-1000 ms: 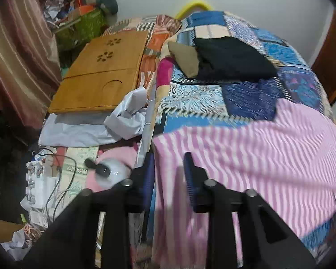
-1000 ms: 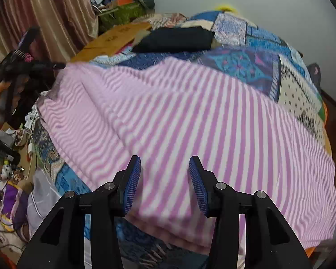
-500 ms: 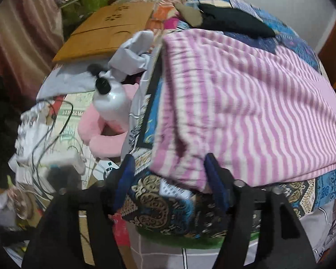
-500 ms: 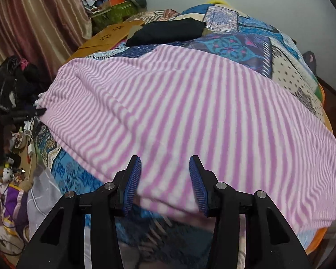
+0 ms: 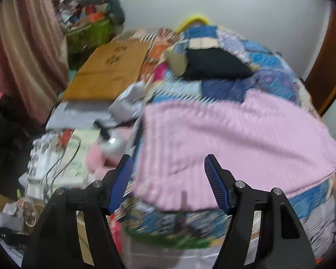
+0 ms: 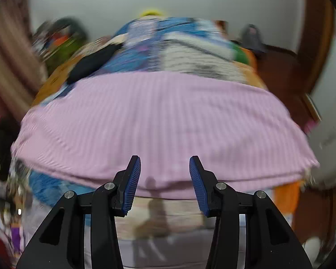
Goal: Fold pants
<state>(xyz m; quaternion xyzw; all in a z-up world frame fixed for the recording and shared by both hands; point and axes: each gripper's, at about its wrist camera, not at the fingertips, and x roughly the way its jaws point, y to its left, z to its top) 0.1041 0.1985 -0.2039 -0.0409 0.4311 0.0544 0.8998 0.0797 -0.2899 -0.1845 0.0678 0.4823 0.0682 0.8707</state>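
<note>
Patchwork bedspread point(image 5: 221, 87) under pink striped pants point(image 5: 224, 139), left claw point(image 5: 166, 179) and right claw point(image 6: 165, 179) both wide open, empty.

1. A patchwork quilt point(image 5: 224, 87) in blues, whites and orange covers the bed.
2. A folded black garment point(image 5: 215, 66) lies on the quilt toward the far end, with a tan cloth point(image 5: 175, 63) just beside it.
3. A wooden lap tray point(image 5: 107, 69) with flower-shaped cutouts sits left of the bed, on a grey sheet point(image 5: 78, 115).
4. A striped brown curtain point(image 5: 22, 51) hangs at far left.
5. A green basket point(image 5: 89, 33) piled with clutter stands by the white wall point(image 5: 257, 11).
6. A white bottle point(image 5: 113, 144) rests against something pink, near tangled cables point(image 5: 62, 161).
7. A brown wooden door point(image 6: 311, 51) stands at right.
</note>
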